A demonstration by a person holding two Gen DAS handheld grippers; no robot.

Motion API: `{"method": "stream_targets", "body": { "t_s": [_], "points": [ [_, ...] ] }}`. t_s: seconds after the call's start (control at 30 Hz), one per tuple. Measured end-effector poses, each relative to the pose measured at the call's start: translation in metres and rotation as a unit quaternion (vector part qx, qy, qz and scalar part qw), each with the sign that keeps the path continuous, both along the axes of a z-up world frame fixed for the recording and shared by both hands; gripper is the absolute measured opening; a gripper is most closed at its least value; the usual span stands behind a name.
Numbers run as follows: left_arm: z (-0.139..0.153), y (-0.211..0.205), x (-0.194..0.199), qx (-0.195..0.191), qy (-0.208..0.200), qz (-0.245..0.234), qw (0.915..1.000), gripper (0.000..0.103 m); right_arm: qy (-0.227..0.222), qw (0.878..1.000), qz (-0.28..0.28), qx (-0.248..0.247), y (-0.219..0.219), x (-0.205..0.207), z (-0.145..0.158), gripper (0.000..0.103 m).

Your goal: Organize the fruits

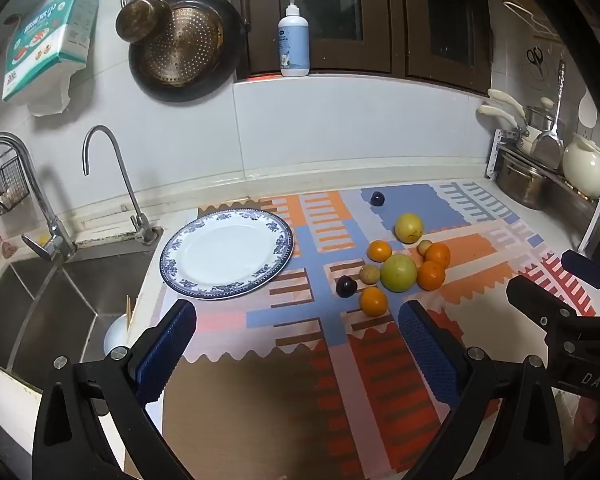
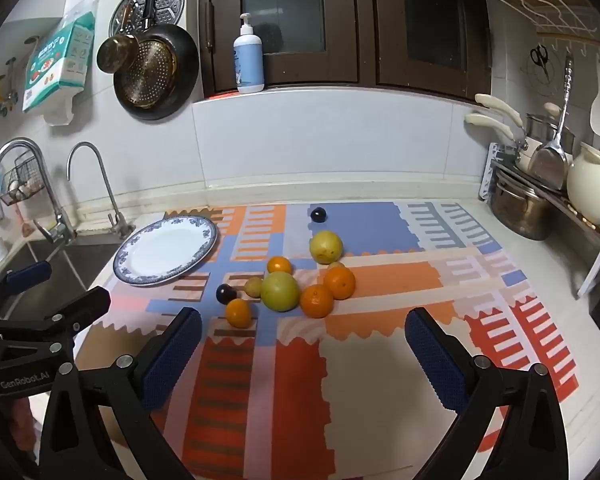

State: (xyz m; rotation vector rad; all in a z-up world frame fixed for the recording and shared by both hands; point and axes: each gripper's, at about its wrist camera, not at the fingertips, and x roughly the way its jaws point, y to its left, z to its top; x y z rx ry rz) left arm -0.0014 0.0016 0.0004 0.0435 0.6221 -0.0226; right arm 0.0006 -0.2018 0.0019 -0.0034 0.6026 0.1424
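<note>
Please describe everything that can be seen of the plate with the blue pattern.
The plate is round and shallow, apparently glazed ceramic, with a plain white centre and a blue floral band around its rim. It lies flat and holds nothing. It rests on the left part of the patterned mat, close to the sink, with its left edge apparently beyond the mat. The fruits lie apart to its right. No tongs touch it.

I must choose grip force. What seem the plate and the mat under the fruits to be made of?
Plate: probably glazed ceramic, since it is glossy white with a blue printed rim. Mat: it looks like matte printed cloth or vinyl, lying flat with a scalloped pattern; which one is unclear.
</note>
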Motion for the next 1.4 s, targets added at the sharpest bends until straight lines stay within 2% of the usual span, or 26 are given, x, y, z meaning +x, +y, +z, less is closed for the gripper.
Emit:
{"method": "stream_targets", "body": {
  "t_s": [0.17,0.53,1.4],
  "points": [
    [-0.001,0.001,0.009,0.005,0.003,0.002,1.0,0.103,0.002,1.0,0.002,-0.001,0.001,0.0,-0.001,0.102],
    [0.007,0.003,0.002,0.012,-0.016,0.007,0.9998,0.103,-0.001,1.0,0.003,0.0,0.007,0.007,-0.001,0.102],
    [0.01,0.002,0.002,0.01,-0.018,0.006,0.9998,0.103,-0.003,1.0,0.006,0.003,0.005,0.003,0.002,0.102]
  ]
}}
